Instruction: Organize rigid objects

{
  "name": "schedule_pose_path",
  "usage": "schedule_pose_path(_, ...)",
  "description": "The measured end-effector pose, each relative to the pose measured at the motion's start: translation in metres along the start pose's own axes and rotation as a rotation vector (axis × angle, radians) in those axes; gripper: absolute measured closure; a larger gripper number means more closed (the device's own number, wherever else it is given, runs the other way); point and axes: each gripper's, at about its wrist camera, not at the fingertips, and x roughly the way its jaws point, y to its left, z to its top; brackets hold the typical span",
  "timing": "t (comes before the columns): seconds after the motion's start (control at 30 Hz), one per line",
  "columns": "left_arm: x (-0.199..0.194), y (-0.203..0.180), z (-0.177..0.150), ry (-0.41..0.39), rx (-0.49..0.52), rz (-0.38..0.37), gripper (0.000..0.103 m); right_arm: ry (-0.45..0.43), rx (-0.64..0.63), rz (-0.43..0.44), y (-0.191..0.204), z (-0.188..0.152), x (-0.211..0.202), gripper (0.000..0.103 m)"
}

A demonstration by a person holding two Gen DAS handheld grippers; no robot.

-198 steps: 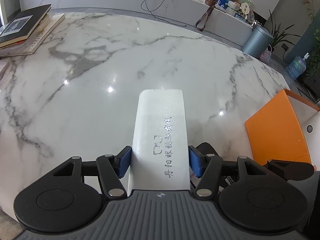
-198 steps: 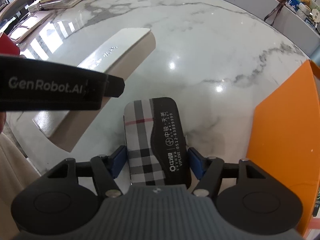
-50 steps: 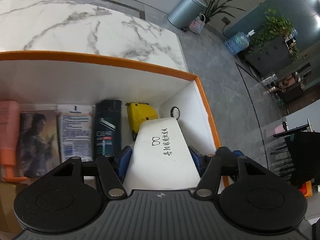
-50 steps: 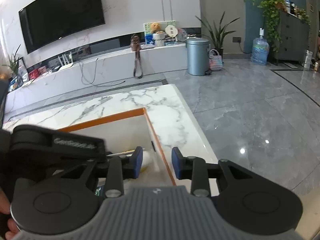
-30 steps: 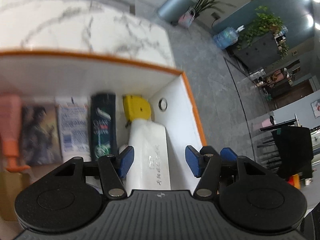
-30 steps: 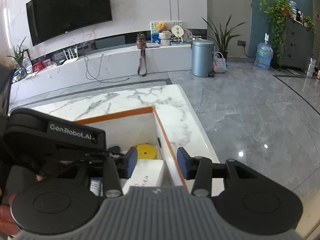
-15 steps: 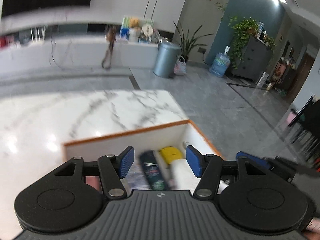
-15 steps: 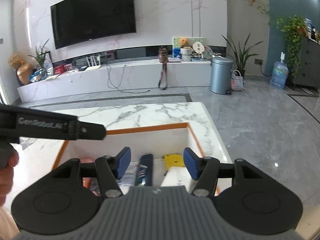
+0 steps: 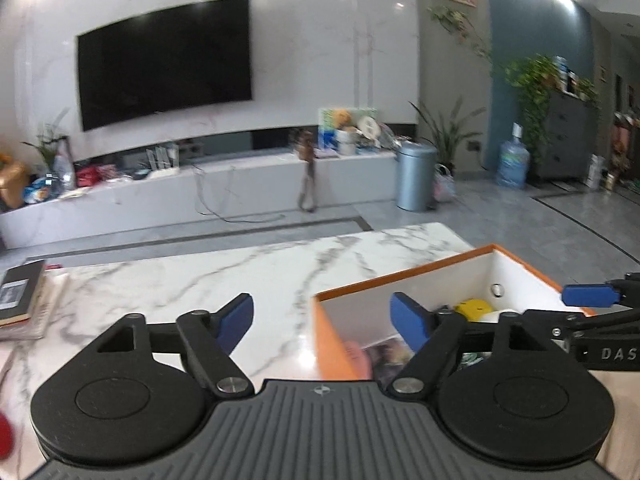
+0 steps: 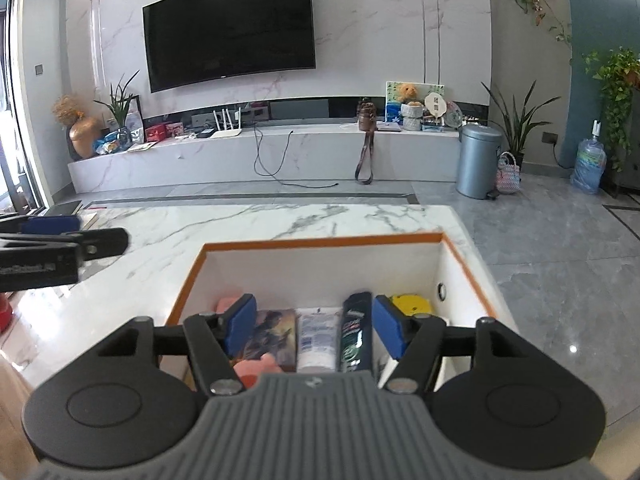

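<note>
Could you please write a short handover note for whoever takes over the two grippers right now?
Left gripper: jaws opening, nothing between them, above the marble table beside the box.
Right gripper: jaws opening, nothing between them, above the orange box.
In the box, side by side: pink item, picture-covered pack, white tube, dark bottle, yellow item; a white object's edge shows under the right finger.
Done: those items sit in a row in the box.
Left: books lie at the table's far left; whether they belong to the job I cannot tell.
</note>
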Motion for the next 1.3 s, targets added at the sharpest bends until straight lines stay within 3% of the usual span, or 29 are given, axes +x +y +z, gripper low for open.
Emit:
schedule_pose_path(0.33, -0.012, 0.027, -0.039, 0.009, -0.076, 0.103, 0.000, -0.028, -0.057, -0.027, 0.013, -0.027, 0.004, 0.013)
schedule_pose_path(0.57, -0.019, 0.028, -0.054, -0.050, -0.060, 0.129, 0.000, -0.054, -0.085, -0.029, 0.019, -0.043, 0.007, 0.011)
schedule_pose_path(0.83, -0.010, 0.027, -0.065, -0.012, -0.074, 0.098, 0.000, -0.044, -0.067, -0.014, 0.016, -0.048, 0.016, 0.011)
schedule_pose_path(1.0, -0.007, 0.023, -0.072, -0.005, -0.043, 0.113, 0.000, -0.033, -0.016, -0.002, 0.009, -0.049, 0.018, 0.011)
schedule_pose_path(1.3, -0.005, 0.024, -0.077, 0.009, -0.037, 0.130, 0.000, -0.022, -0.046, -0.020, 0.015, -0.051, 0.021, 0.011)
